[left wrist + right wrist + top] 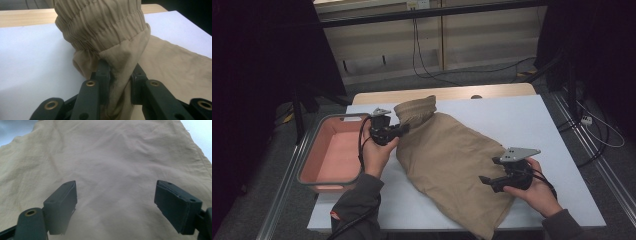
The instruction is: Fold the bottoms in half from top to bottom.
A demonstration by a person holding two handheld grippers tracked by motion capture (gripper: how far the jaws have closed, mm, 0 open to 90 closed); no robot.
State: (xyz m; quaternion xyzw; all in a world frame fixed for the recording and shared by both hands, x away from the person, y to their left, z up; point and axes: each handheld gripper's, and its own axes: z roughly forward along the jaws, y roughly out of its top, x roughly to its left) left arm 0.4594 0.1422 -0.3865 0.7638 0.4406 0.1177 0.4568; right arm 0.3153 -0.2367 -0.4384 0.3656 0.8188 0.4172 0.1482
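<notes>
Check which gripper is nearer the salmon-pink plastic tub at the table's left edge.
Left. The left gripper sits just beside the salmon-pink plastic tub, shut on the elastic waistband of the tan fabric trousers. The right gripper hovers open over the trousers' far side.

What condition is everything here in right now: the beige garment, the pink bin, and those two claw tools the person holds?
Beige garment: spread over the table, its elastic end bunched and lifted.
Left gripper: shut on a fold of the garment just below the elastic end.
Right gripper: open, jaws wide above the cloth, holding nothing.
Pink bin: upright beside the table, nothing in it.
Table: white top, partly covered by the garment.
</notes>
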